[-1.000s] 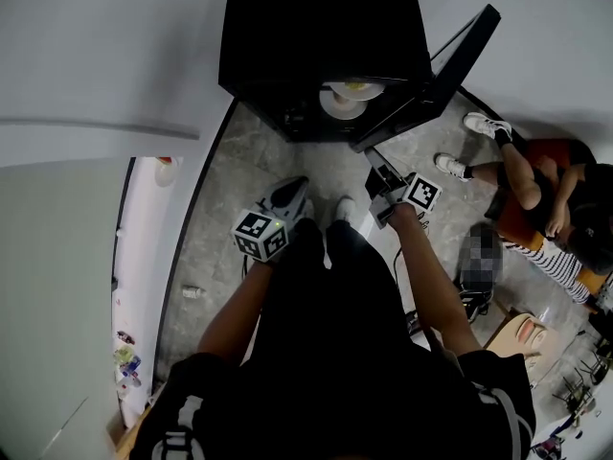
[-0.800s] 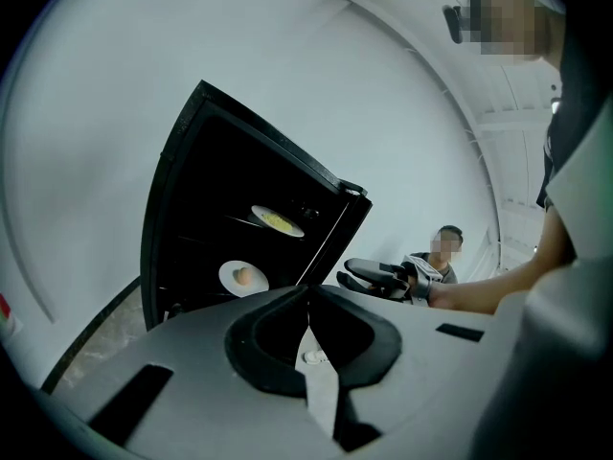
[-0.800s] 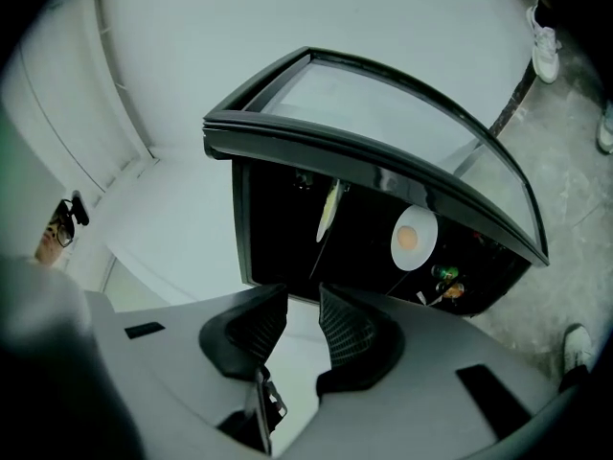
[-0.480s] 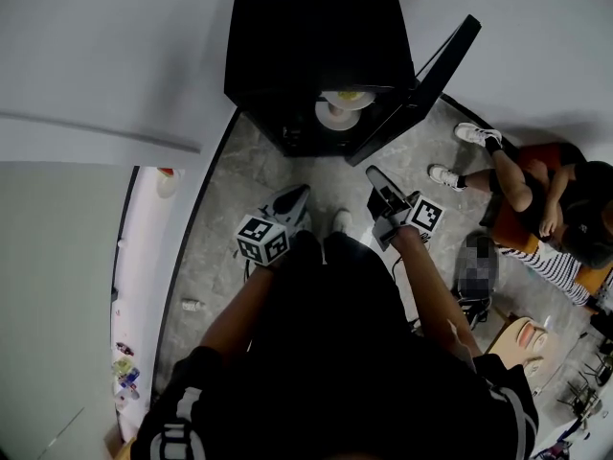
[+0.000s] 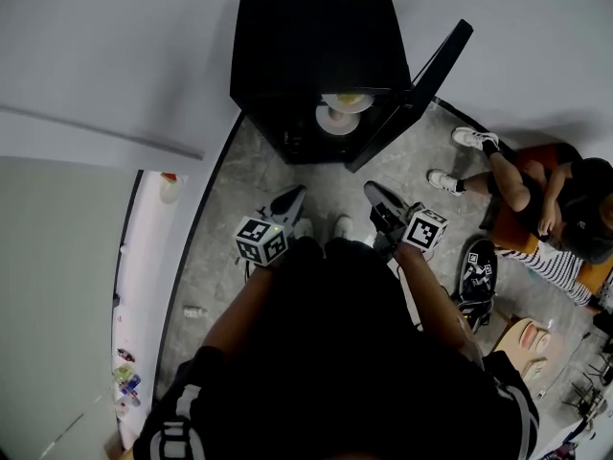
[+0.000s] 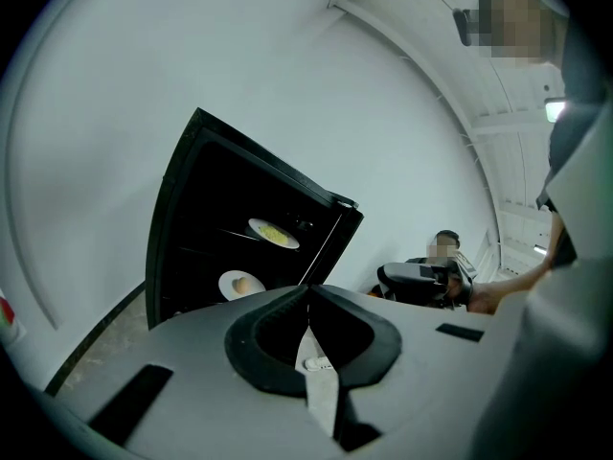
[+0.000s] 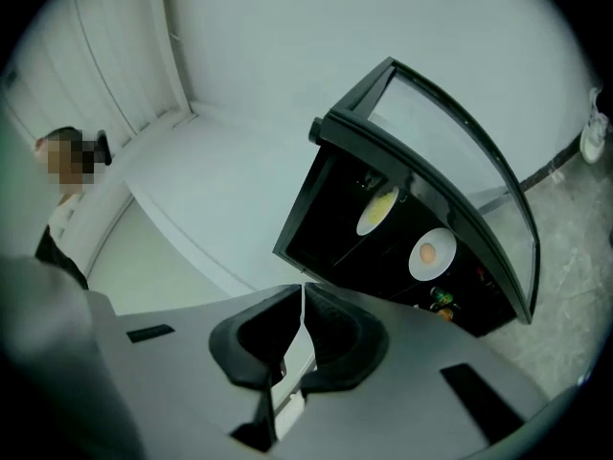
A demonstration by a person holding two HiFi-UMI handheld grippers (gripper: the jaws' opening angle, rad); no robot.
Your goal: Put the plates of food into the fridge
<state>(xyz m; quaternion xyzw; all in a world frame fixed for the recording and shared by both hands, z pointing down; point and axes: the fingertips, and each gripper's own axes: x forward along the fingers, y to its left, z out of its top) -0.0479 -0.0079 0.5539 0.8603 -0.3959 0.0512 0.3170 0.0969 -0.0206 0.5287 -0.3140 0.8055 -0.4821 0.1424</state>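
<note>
Head view, nearest first: the left hand-held gripper [image 5: 290,199] is held clenched on nothing; the right hand-held gripper [image 5: 378,197], its jaws just closed, is likewise empty. Ahead, inside the fridge [image 5: 311,36], an upper plate [image 5: 348,100] and a lower plate [image 5: 337,121] are shelved. Its open door [image 5: 423,82], swung rightward, is judged nearer the right hand.

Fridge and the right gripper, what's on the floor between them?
Nothing: the head view shows only bare grey floor between the open fridge and the right gripper, whose jaws have just been closing on nothing.
</note>
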